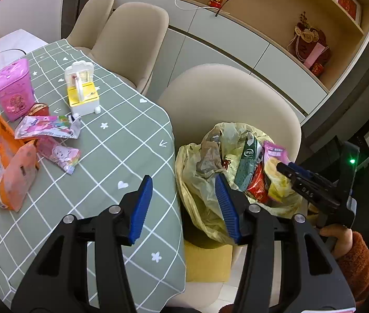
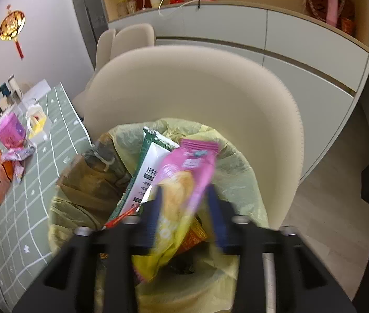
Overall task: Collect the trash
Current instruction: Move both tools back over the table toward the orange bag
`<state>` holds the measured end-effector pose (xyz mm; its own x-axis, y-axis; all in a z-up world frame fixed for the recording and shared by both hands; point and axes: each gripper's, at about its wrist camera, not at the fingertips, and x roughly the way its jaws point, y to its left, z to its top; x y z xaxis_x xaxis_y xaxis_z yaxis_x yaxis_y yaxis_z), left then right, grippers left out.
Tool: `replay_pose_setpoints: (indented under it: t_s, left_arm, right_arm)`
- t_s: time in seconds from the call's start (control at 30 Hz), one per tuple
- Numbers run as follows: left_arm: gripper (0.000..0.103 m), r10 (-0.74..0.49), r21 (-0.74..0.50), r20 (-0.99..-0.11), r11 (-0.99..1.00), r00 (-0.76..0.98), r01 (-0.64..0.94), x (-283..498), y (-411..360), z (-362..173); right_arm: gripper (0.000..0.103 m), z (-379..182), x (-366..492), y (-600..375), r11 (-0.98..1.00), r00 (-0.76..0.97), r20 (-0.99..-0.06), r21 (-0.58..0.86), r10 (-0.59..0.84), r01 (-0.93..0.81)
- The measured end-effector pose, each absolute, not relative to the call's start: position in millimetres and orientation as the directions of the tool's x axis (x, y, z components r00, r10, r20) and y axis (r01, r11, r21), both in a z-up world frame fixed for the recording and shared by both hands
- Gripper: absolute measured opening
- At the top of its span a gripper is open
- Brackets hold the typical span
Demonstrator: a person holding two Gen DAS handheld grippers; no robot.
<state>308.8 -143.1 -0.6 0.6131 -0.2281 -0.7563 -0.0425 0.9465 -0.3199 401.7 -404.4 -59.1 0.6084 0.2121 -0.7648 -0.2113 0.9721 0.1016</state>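
A yellow trash bag point(image 1: 202, 198) sits on a beige chair beside the table, holding a green carton point(image 1: 248, 167) and a red wrapper point(image 1: 257, 185). My right gripper point(image 2: 184, 208) is over the bag point(image 2: 239, 164) with a pink and yellow snack wrapper point(image 2: 184, 180) between its blurred blue fingers; the jaws stand apart and the wrapper looks loose. It also shows in the left wrist view point(image 1: 275, 167). My left gripper point(image 1: 184, 206) is open and empty above the table edge. Orange packets point(image 1: 9, 172) and pink wrappers point(image 1: 54, 133) lie on the green checked tablecloth point(image 1: 121, 156).
A pink tin point(image 1: 13, 88) and a yellow and white toothpick box point(image 1: 82, 91) stand on the table. Beige chairs point(image 1: 129, 41) line the far side. A white sideboard point(image 1: 236, 41) with ornaments runs behind.
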Motion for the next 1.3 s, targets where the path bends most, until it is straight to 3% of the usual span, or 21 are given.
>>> replay_pose_setpoints:
  t_s: [0.4, 0.63, 1.03, 1.3]
  left_arm:
    - [0.051, -0.189, -0.301, -0.758, 0.95, 0.624, -0.078, 261.8, -95.5, 6.6]
    - [0.051, -0.059, -0.214, -0.761, 0.963, 0.646, -0.165, 223.6, -35.3, 20.3]
    - [0.052, 0.009, -0.203, -0.735, 0.951, 0.679, -0.232, 175.9, 37.6, 34.9]
    - [0.052, -0.038, -0.231, -0.716, 0.955, 0.697, -0.186, 167.8, 70.7, 28.5]
  right_arm:
    - [0.047, -3.9, 340.0, -369.2, 0.96, 0.702, -0.657, 0.148, 0.276, -0.239]
    - [0.054, 22.3, 303.2, -316.4, 0.912, 0.711, -0.572, 0.236, 0.409, -0.334]
    - [0.054, 19.8, 272.6, -227.2, 0.868, 0.611, -0.627, 0.253, 0.483, -0.427]
    - [0.054, 12.5, 253.6, -186.4, 0.872, 0.593, -0.663, 0.206, 0.458, -0.443]
